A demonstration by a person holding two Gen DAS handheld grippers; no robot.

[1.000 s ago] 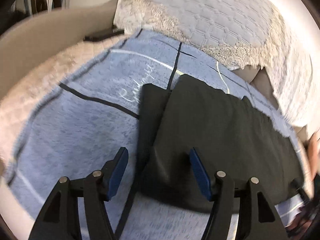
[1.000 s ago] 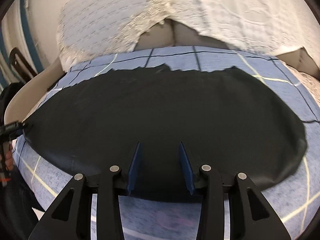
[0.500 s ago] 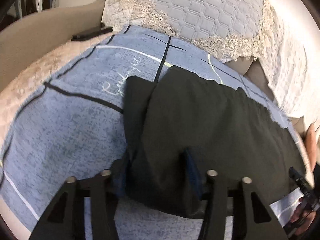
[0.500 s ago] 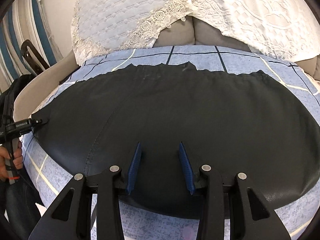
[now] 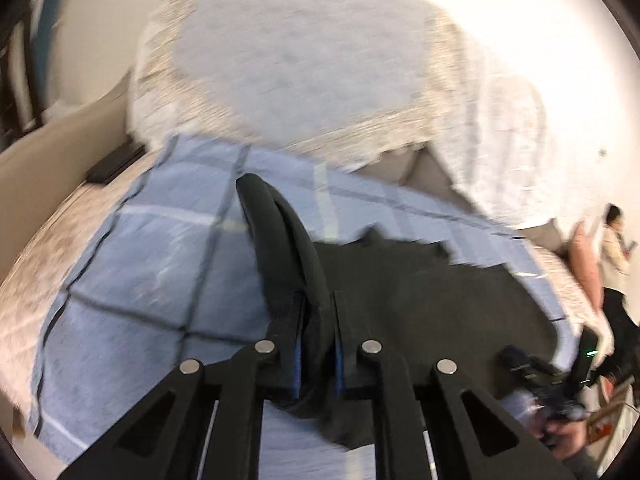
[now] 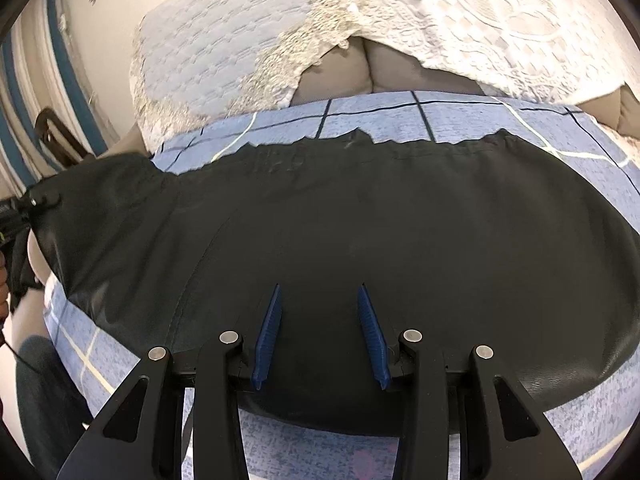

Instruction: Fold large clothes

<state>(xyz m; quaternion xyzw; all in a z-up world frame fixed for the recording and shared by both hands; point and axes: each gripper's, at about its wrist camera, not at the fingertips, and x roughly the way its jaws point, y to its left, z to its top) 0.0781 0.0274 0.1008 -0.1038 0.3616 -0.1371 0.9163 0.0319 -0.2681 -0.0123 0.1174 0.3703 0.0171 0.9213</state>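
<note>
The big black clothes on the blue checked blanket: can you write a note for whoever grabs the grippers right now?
Left gripper: jaws just closed, shut on one end of the black leather-like garment, lifting it off the blue checked blanket.
Right gripper: open over the near edge, pads not pressing.
Garment: mostly flat, on the blanket below the lace-trimmed cushions.
Done: one end pinched.
Left: probably grip the near edge, carry the fold across, smooth.

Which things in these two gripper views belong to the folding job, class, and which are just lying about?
Part of the job:
- black garment
- left gripper, jaws just closed on the garment's end
- right gripper, jaws apart above the cloth

Just lying about:
- blue checked sheet
- lace-edged pillow
- white lace cover
</note>
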